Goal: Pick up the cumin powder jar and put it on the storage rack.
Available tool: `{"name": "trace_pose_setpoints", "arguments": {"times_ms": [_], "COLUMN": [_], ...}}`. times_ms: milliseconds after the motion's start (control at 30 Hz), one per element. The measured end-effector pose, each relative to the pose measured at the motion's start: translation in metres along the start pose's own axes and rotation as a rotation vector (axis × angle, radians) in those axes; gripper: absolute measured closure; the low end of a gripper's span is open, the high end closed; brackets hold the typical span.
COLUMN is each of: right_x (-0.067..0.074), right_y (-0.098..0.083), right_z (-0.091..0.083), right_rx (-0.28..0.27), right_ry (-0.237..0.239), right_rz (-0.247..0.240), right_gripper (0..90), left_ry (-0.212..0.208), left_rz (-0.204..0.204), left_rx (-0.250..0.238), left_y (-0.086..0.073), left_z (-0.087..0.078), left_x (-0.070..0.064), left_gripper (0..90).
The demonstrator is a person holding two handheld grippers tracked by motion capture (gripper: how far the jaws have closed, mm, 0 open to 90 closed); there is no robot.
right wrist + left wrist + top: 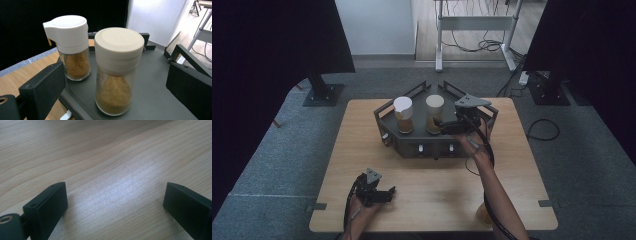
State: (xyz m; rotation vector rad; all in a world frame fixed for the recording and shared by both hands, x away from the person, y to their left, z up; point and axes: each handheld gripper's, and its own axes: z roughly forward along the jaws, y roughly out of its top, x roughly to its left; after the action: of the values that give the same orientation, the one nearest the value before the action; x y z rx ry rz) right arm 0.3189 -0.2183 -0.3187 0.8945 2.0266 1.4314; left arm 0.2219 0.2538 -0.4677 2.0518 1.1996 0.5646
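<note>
Wooden table (362,145) (grey carpet around): left gripper (384,194) open, right gripper (438,126) open around jar (434,114).

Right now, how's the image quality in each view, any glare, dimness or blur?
High view: dim, dark curtains at both sides, table evenly lit. Left gripper view: pale sheen on the wood between the open jaws, far grain soft. Right gripper view: the near jar is sharp, the background room soft and bright.

Both forearms are bare, without sleeves. Each hand holds a black gripper, the left gripper (388,192) and the right gripper (438,123), with two blocky matte jaws, a grey three-cornered plate on top and a black trailing cable
</note>
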Motion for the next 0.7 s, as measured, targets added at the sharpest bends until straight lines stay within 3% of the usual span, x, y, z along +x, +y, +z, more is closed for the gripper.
{"name": "trace_pose_setpoints", "arguments": {"times_ms": [700], "right_x": [-0.003], "right_y": [-0.015], "right_z": [-0.024], "right_rx": [-0.011], "right_ry": [-0.012], "right_rz": [-0.014], "right_gripper": [3.2], "left_ry": [0.001], "left_rz": [-0.001], "left_rx": [0.001], "left_y": [0.000], "left_z": [0.000], "left_x": [0.000], "left_gripper": [4.9]}}
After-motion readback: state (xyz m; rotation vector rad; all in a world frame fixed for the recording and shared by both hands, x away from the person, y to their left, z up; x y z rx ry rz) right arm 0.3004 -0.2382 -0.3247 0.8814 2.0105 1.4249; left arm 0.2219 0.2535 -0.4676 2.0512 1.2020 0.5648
